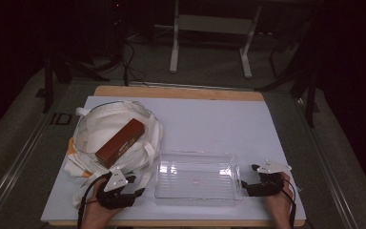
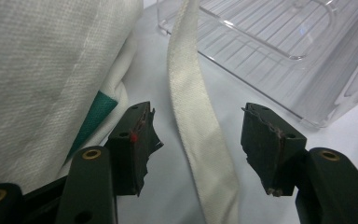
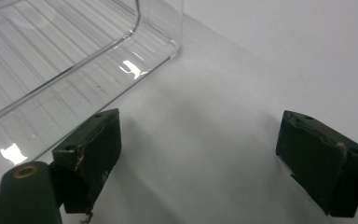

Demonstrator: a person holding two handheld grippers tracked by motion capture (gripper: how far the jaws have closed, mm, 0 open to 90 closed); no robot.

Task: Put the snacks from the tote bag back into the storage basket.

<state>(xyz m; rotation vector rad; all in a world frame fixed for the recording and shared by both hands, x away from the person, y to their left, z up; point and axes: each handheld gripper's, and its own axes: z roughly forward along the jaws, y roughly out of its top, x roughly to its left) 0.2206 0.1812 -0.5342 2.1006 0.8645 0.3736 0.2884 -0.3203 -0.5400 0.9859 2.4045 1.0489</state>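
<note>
A cream cloth tote bag lies at the table's left with a brown oblong box resting on top of it. To its right stands a clear plastic tray, nothing inside. My left gripper sits at the bag's near corner. In the left gripper view its jaws stand apart with the bag's strap lying loose between them, untouched by either pad. My right gripper rests beside the tray's right end. Its jaws are open over bare table, the tray's wall just to their left.
A white sheet covers the wooden table. A teal patch shows on the bag next to the left jaw. Beyond the table's far edge are a dark floor, cables and the white legs of a stand.
</note>
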